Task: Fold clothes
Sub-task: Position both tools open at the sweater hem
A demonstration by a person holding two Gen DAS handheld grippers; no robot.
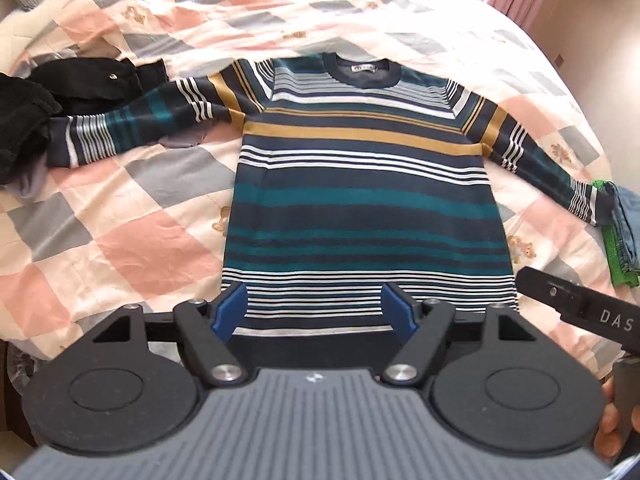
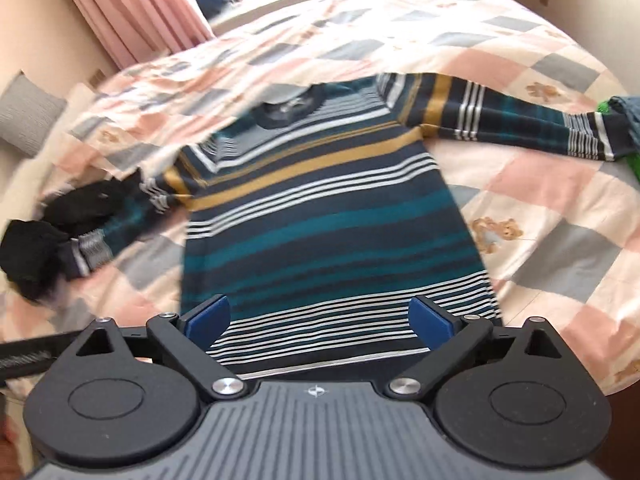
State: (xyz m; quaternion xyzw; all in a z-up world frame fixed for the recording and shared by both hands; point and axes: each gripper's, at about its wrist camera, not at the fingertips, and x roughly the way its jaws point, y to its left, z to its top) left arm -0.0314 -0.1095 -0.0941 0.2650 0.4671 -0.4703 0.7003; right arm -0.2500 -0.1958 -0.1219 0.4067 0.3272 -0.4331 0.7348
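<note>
The bed point(image 1: 132, 248) fills both views, covered by a quilt point(image 1: 168, 184) checked in pink, grey and cream with small bear prints; pink curtains point(image 2: 132, 12) hang beyond its far side. The striped sweater point(image 1: 360, 200) lies flat and face up in the middle of the bed, collar toward the far edge, hem at the near edge, both sleeves spread out sideways; its bands run navy, teal, white and mustard, and a label shows inside the neck. In the right wrist view the sweater point(image 2: 328, 216) is partly smeared by blur around the collar and one sleeve.

A pile of black clothes point(image 1: 48, 104) sits toward the left edge of the bed, and one cuff lies against it; at the right edge a folded stack of blue denim and green cloth point(image 1: 620, 232) touches the other cuff.

The left tongs point(image 1: 316, 312) hang just above the hem with the blue pads point(image 1: 230, 312) spread wide apart, holding nothing; the right tongs point(image 2: 322, 324) sit likewise over the hem, their pads point(image 2: 430, 326) wide apart and empty, the hem showing between them. In the left wrist view, part of the right tongs shows at the right margin over the sweater's near right corner; a person's fingers point(image 1: 612, 432) wrap its handle below.
</note>
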